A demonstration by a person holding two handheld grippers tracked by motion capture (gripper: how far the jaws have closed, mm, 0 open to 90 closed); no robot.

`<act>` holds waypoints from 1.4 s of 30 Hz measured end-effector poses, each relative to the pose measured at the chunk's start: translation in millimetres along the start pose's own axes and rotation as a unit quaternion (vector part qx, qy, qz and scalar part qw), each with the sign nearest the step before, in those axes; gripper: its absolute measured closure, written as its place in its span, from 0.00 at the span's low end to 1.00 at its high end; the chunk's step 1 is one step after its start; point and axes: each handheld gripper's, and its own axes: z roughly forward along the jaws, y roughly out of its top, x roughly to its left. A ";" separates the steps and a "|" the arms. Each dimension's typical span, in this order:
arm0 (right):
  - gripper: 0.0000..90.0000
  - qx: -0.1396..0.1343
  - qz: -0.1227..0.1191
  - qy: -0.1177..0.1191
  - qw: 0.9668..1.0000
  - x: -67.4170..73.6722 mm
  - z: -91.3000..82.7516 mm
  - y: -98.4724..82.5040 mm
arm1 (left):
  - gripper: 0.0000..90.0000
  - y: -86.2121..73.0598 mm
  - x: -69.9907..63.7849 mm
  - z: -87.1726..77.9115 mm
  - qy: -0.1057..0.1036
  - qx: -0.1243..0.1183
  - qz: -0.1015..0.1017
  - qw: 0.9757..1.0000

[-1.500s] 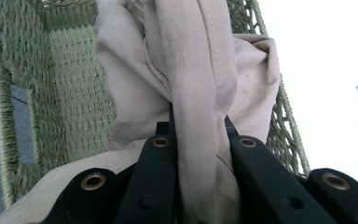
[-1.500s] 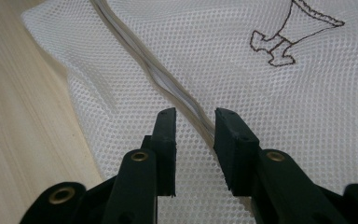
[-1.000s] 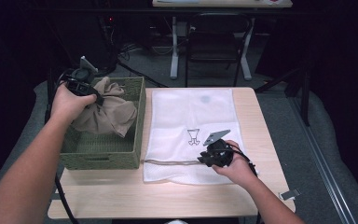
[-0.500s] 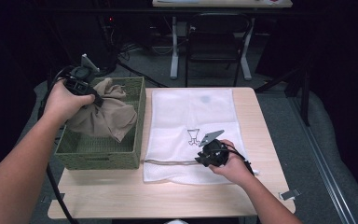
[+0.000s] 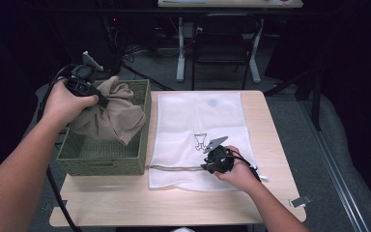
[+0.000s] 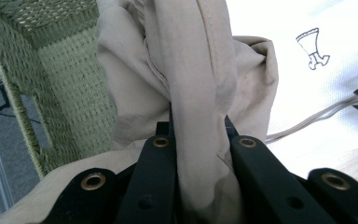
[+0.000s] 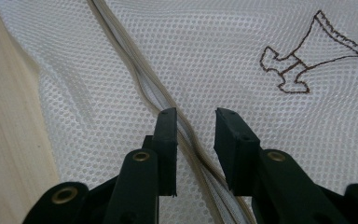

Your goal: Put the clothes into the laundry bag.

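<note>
Table (image 5: 125, 203) evenly lit from above; surroundings from 9 through 12 to 3 o'clock dark; nearest jaws slightly soft.

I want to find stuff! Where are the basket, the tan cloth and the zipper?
basket (image 5: 101, 162): high view, front wall.
tan cloth (image 5: 113, 116): high view, bunched middle.
zipper (image 7: 121, 42): right gripper view, upper stretch.

No words, numbers or brand names can be read anywhere. The one mark is a small dark line-drawn emblem (image 7: 313, 55) on the white mesh bag (image 5: 188, 116), too stylised to read as a sign.
</note>
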 end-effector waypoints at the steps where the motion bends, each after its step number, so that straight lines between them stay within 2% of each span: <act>1: 0.79 0.001 0.002 -0.001 1.000 -0.1 1.5 -1.0 | 0.94 0.2 -0.2 -0.6 -0.001 -0.002 0.001 1.000; 2: 0.81 0.001 0.012 0.000 1.000 0.0 4.7 -2.6 | 0.94 0.5 -0.7 -1.4 -0.002 -0.004 0.000 1.000; 4: 0.81 0.000 0.006 0.002 1.000 -1.3 6.4 -3.5 | 0.94 1.0 -1.8 -2.4 -0.005 -0.006 0.000 1.000; 6: 0.82 0.009 0.011 0.004 1.000 -0.7 9.7 -5.1 | 0.94 2.1 -3.9 -3.2 -0.007 -0.006 0.003 1.000; 12: 0.82 0.007 0.007 0.007 1.000 -2.5 12.6 -4.8 | 0.94 3.9 -7.8 -1.8 -0.012 -0.009 0.006 1.000; 14: 0.82 0.013 0.016 0.009 1.000 -1.7 14.9 -5.2 | 0.94 5.0 -9.6 -1.1 -0.015 -0.009 0.008 1.000; 17: 0.82 0.013 0.014 0.010 1.000 -1.6 17.0 -5.2 | 0.94 6.7 -12.9 0.2 -0.018 -0.009 0.012 1.000; 19: 0.83 0.013 0.004 0.012 1.000 -2.9 18.5 -4.9 | 0.94 7.9 -15.5 0.8 -0.019 -0.008 0.014 1.000; 21: 0.85 0.010 0.006 0.019 1.000 -3.9 19.4 -4.3 | 0.94 9.1 -17.7 1.5 -0.021 -0.010 0.016 1.000; 23: 0.89 0.012 0.019 0.023 0.999 -3.8 19.0 -3.8 | 0.94 10.1 -20.0 2.1 -0.024 -0.010 0.019 0.999; 26: 0.94 0.009 0.020 0.032 0.999 -6.5 19.8 -2.8 | 0.94 11.5 -23.8 3.0 -0.026 -0.010 0.023 0.999; 27: 0.94 0.011 0.033 0.036 0.999 -5.9 19.9 -2.4 | 0.94 11.8 -25.2 3.4 -0.025 -0.011 0.024 0.999; 28: 0.95 0.007 0.024 0.038 0.999 -8.0 20.9 -2.0 | 0.94 12.2 -26.5 3.7 -0.026 -0.011 0.026 0.999; 30: 0.99 0.009 0.028 0.036 0.999 -7.8 20.8 -0.6 | 0.94 13.1 -29.0 3.9 -0.028 -0.010 0.029 0.999; 31: 0.99 0.008 0.023 0.034 0.999 -9.0 20.9 0.8 | 0.94 13.3 -30.2 4.0 -0.029 -0.010 0.030 0.999; 33: 0.99 0.012 0.028 0.035 0.999 -8.8 21.3 2.7 | 0.94 13.8 -32.7 4.7 -0.030 -0.012 0.033 0.999; 34: 0.98 0.010 0.018 0.036 0.999 -10.0 22.5 3.4 | 0.94 14.2 -33.8 4.8 -0.031 -0.011 0.035 0.999; 36: 0.95 0.012 0.022 0.045 0.999 -9.2 24.3 3.8 | 0.94 14.7 -36.2 5.3 -0.033 -0.010 0.037 0.999; 39: 0.94 0.018 0.020 0.040 0.999 -7.5 24.9 3.2 | 0.94 15.4 -39.7 6.7 -0.035 -0.011 0.042 0.998; 40: 0.94 0.014 0.008 0.037 0.999 -8.3 26.3 2.5 | 0.94 15.8 -40.7 6.8 -0.036 -0.008 0.043 0.998; 42: 0.94 0.016 0.009 0.037 0.999 -7.9 26.4 2.5 | 0.94 16.3 -43.1 8.5 -0.039 -0.011 0.045 0.998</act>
